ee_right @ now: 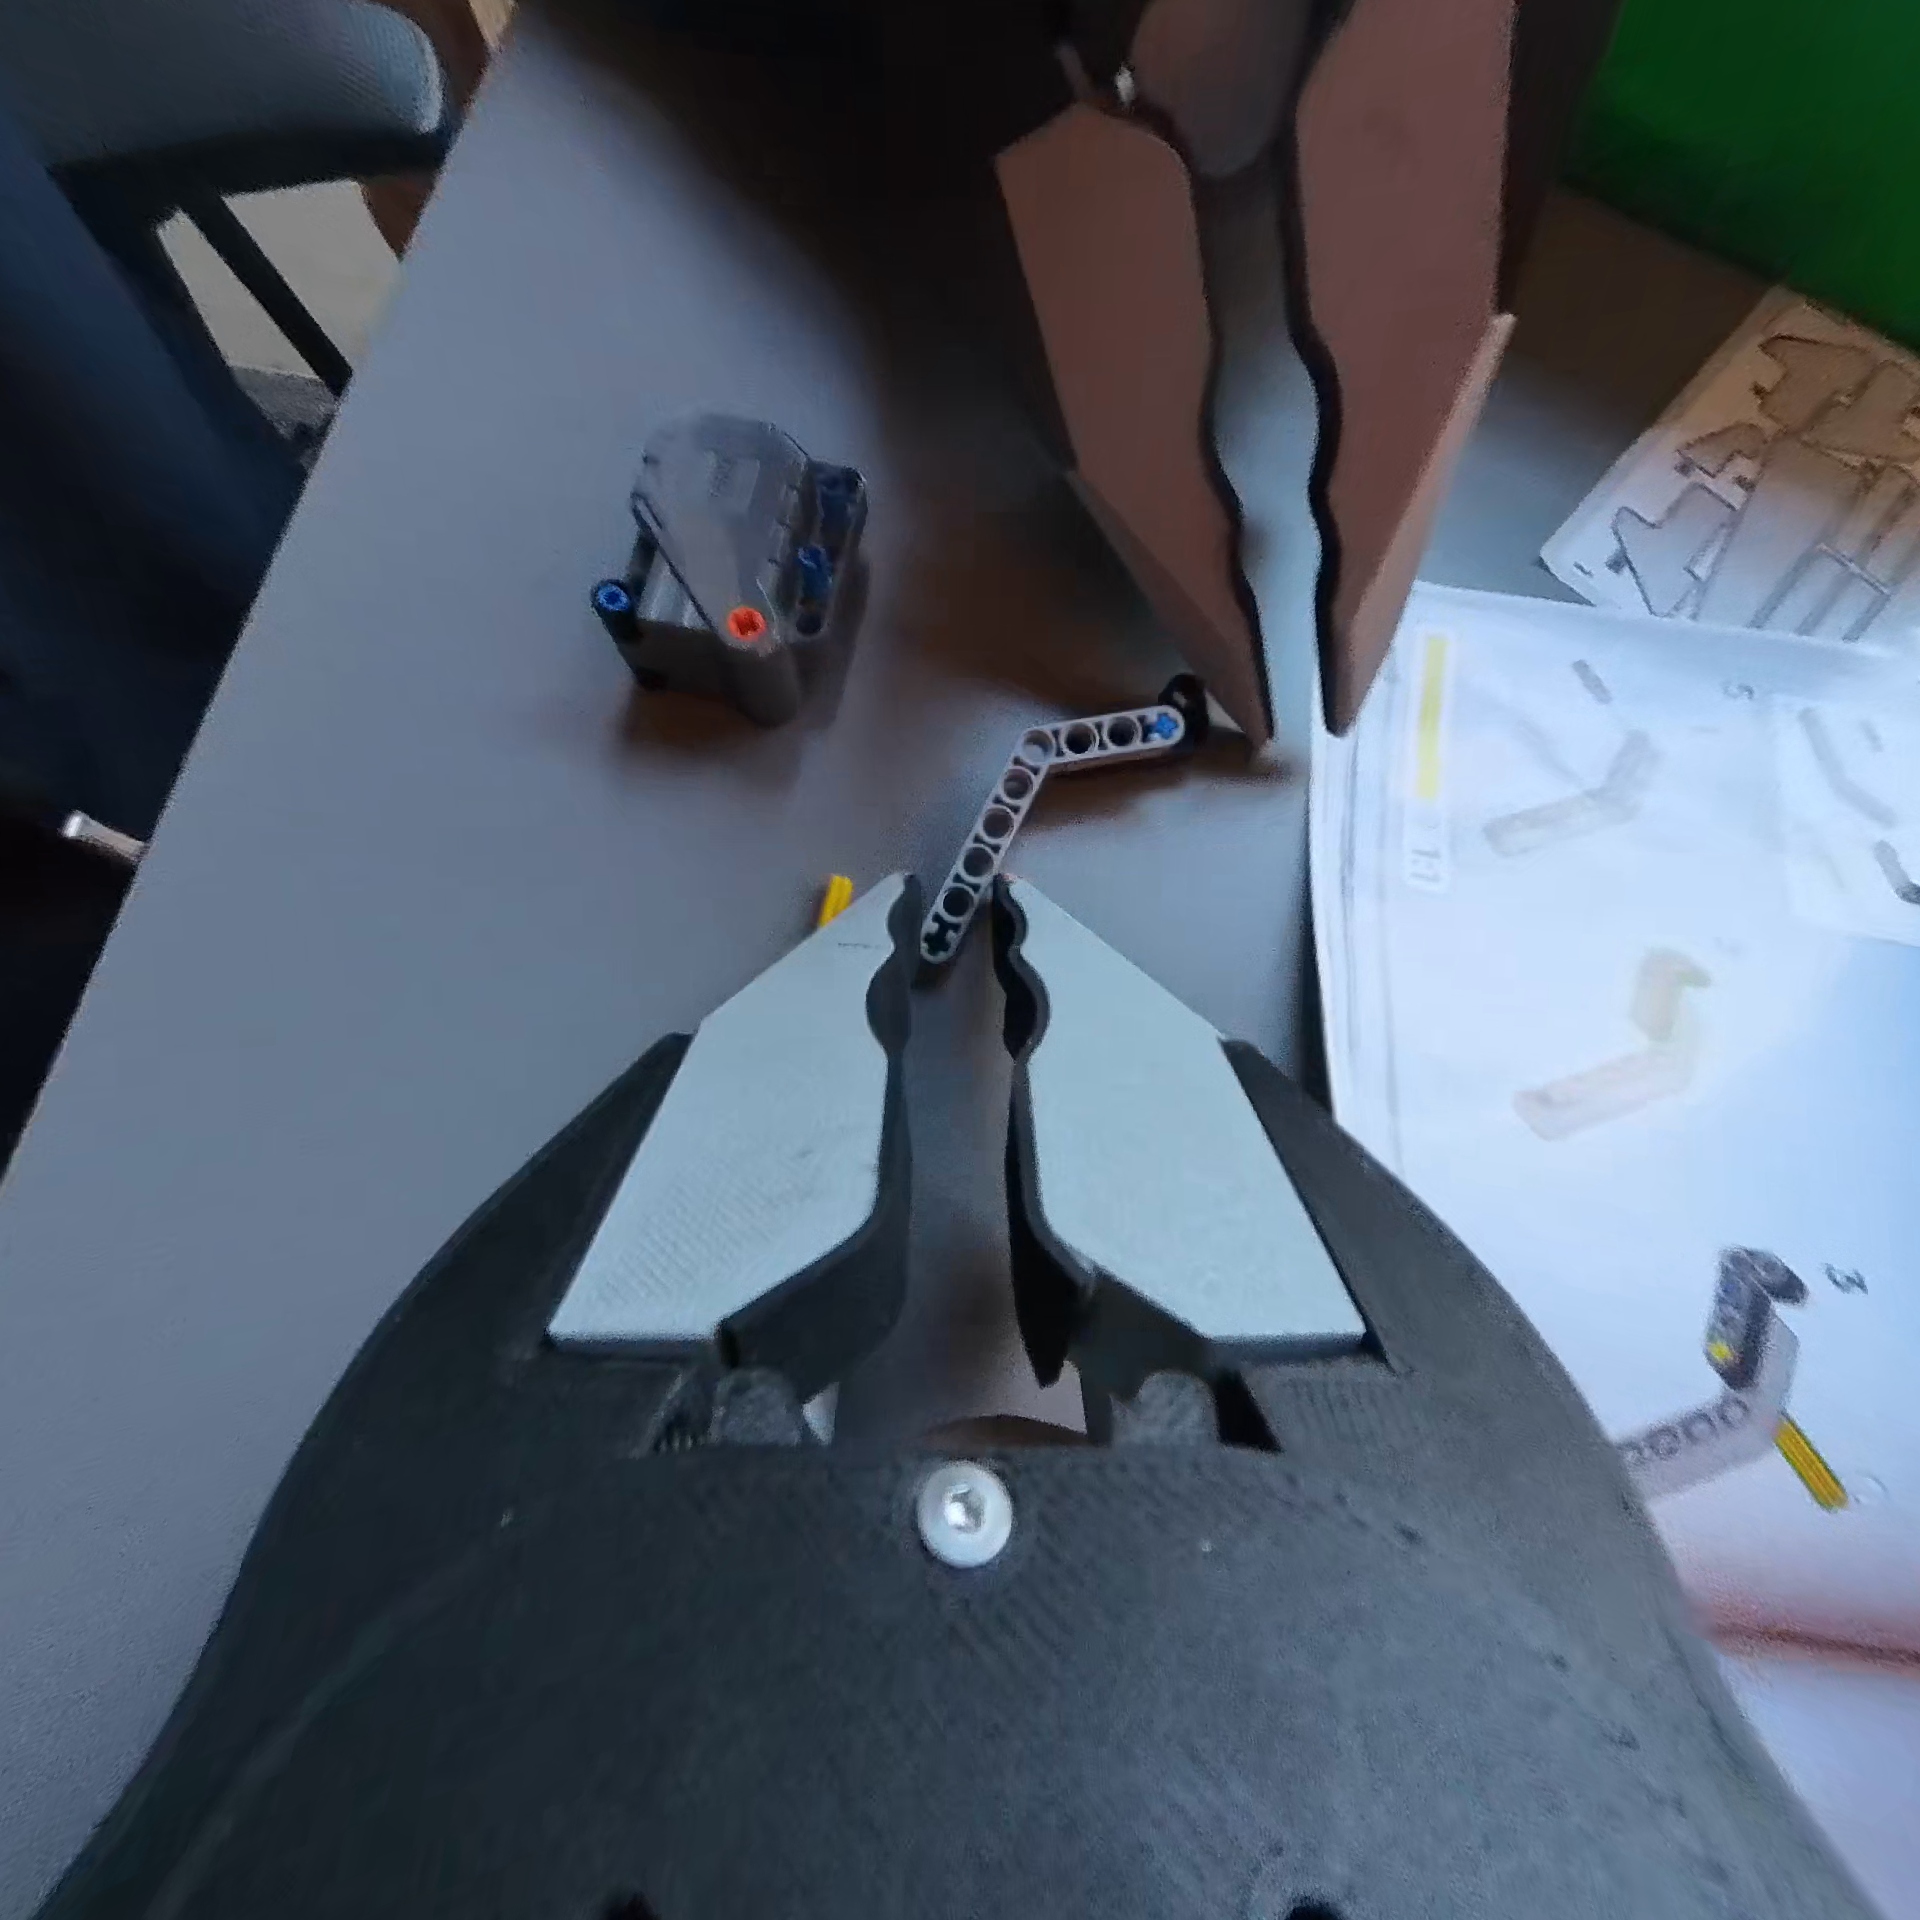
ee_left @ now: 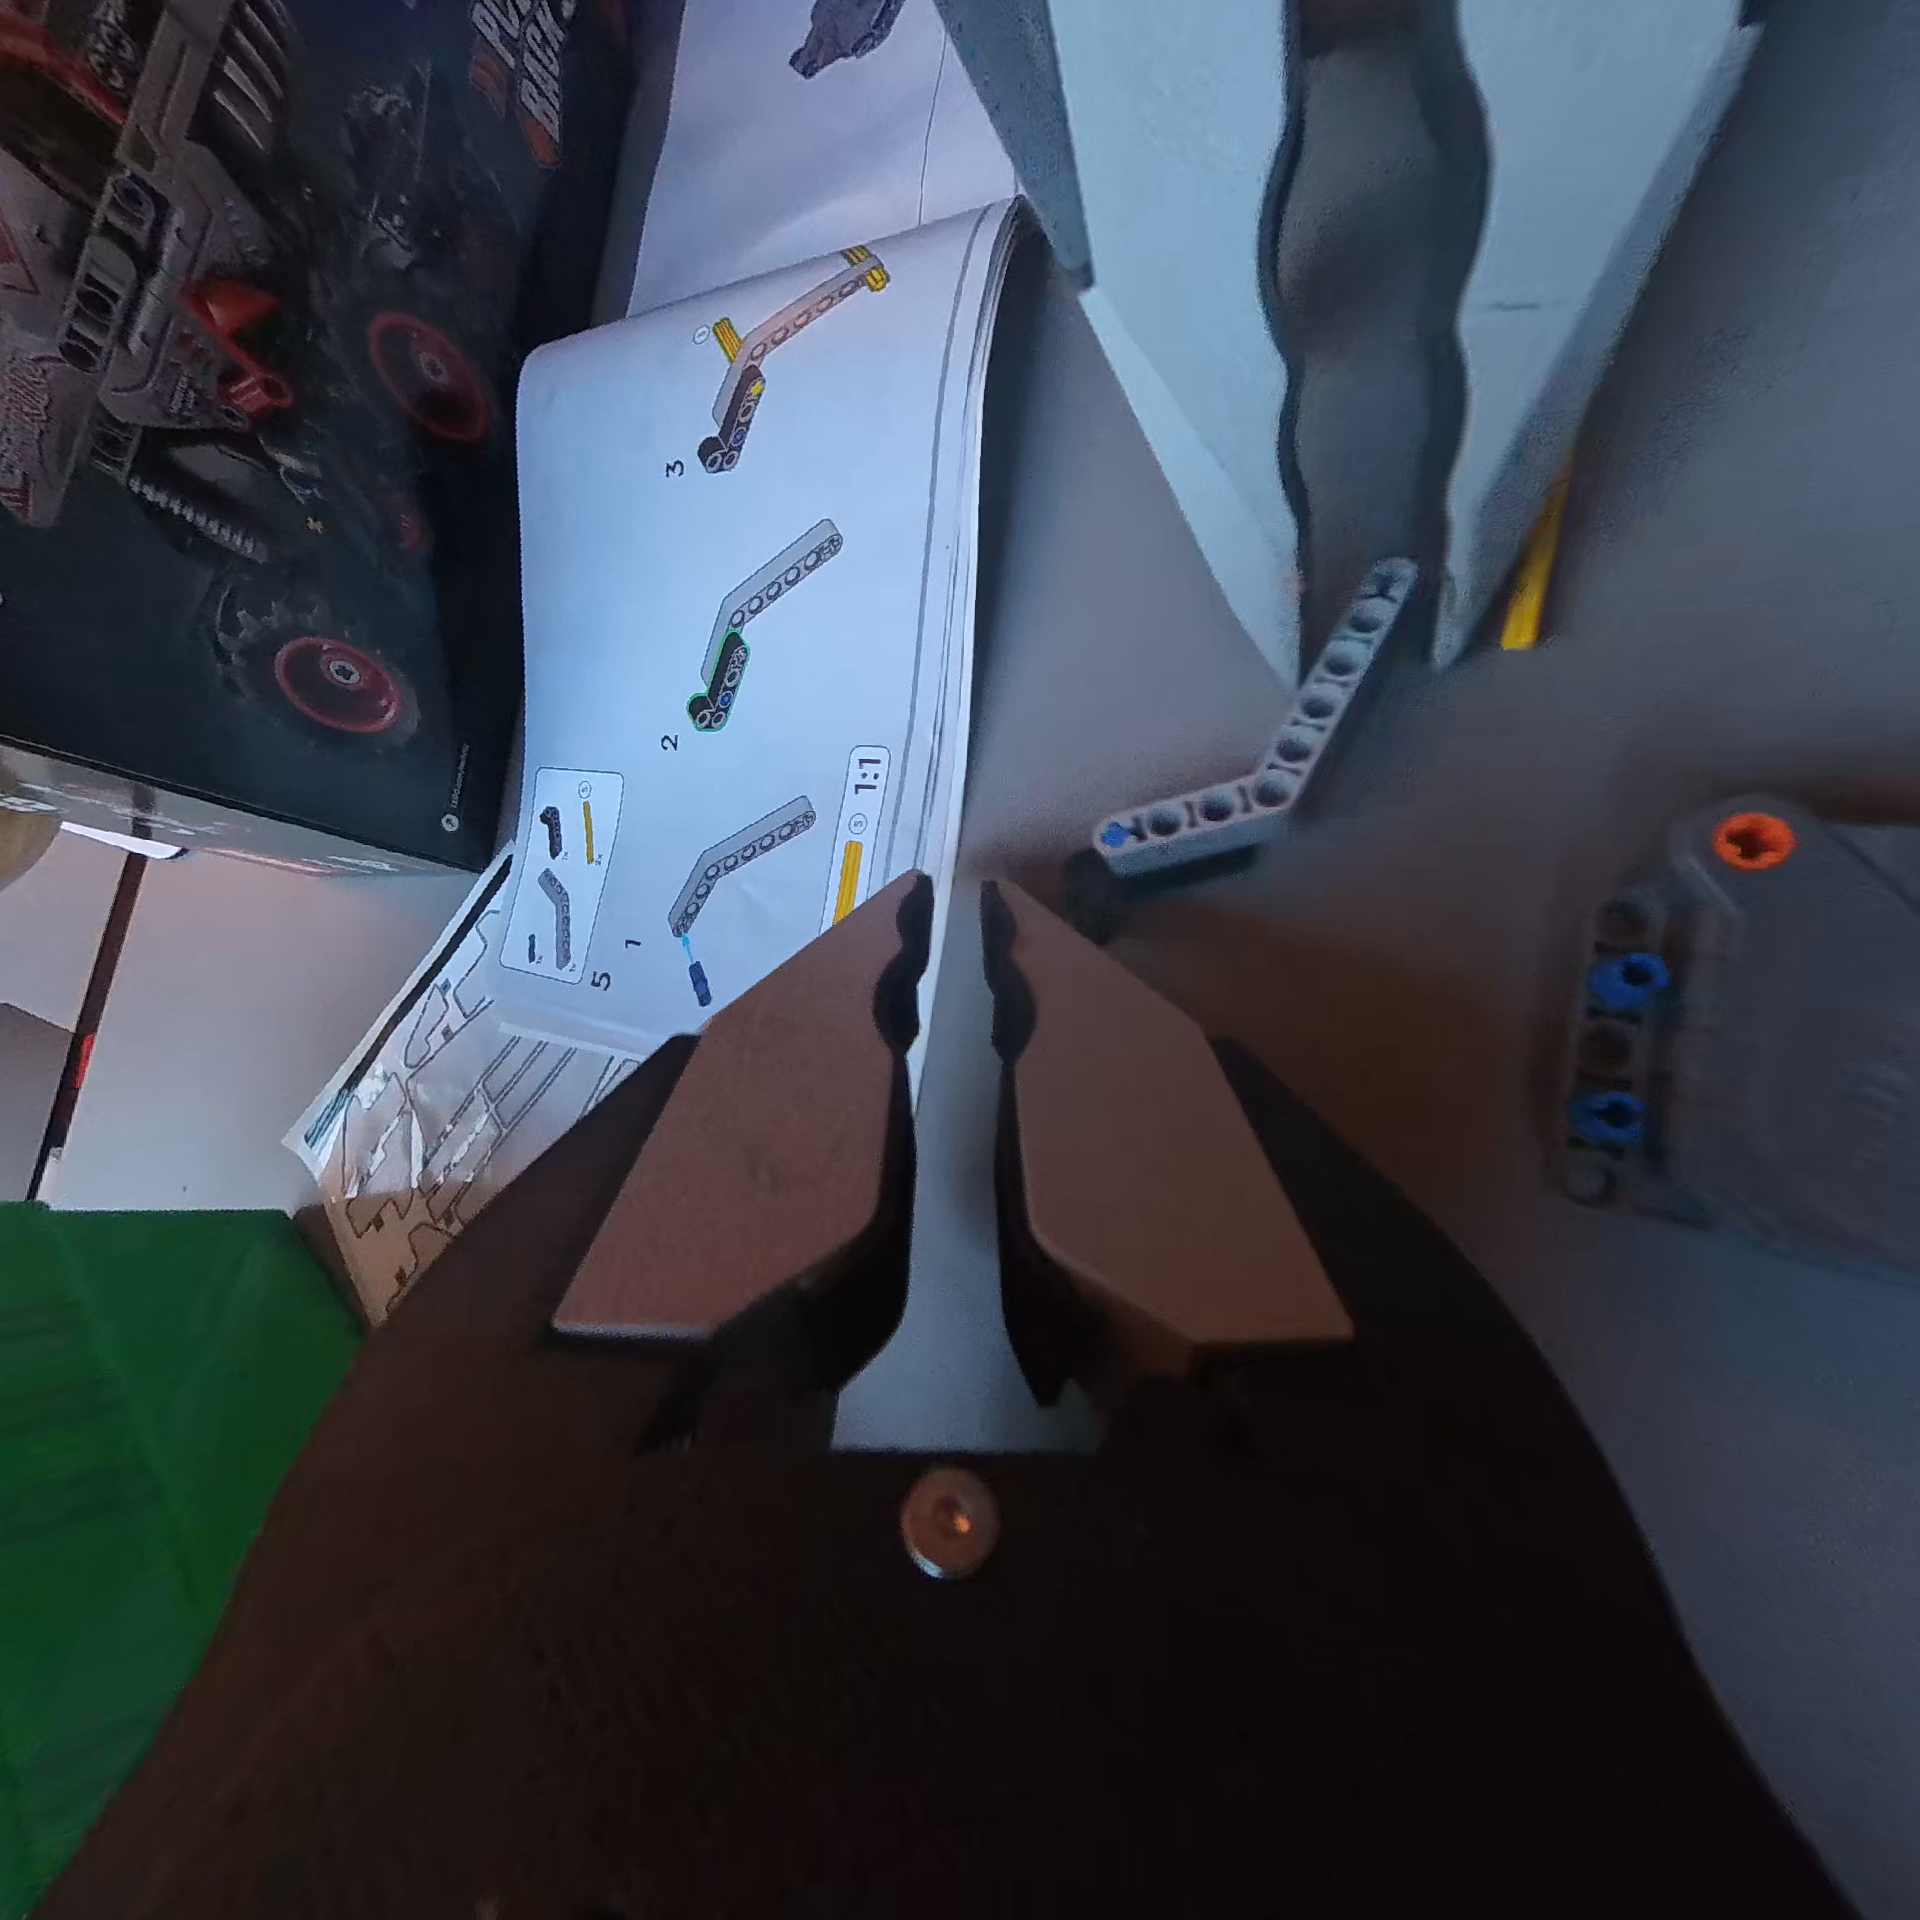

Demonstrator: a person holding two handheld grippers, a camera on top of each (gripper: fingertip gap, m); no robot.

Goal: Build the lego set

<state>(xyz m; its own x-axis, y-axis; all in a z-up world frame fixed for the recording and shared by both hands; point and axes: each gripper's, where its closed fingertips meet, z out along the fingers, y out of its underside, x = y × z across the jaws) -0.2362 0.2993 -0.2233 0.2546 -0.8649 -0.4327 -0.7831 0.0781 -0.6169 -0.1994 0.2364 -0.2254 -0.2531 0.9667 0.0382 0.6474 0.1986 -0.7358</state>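
Note:
A grey bent beam (ee_right: 1023, 790) lies low over the dark table (ee_right: 416, 935), with a blue pin (ee_right: 1164, 725) and a black piece (ee_right: 1184, 691) at its far end. My right gripper (ee_right: 951, 899) is shut on the beam's near end. In the left wrist view the beam (ee_left: 1288, 743) runs up into the right gripper (ee_left: 1382, 644). My left gripper (ee_left: 951, 899), with brown pads, is open by a narrow gap and empty. Its tips (ee_right: 1299, 727) stand just beside the black piece. A yellow axle (ee_right: 834, 896) lies beside the right gripper's left finger.
A grey motor block (ee_right: 727, 582) with blue pins and an orange hub sits to the left on the table. The open instruction booklet (ee_right: 1610, 935) and a sticker sheet (ee_right: 1766, 499) lie to the right. The set's box (ee_left: 260, 416), a green object (ee_left: 135, 1455) and a chair (ee_right: 208, 104) border the table.

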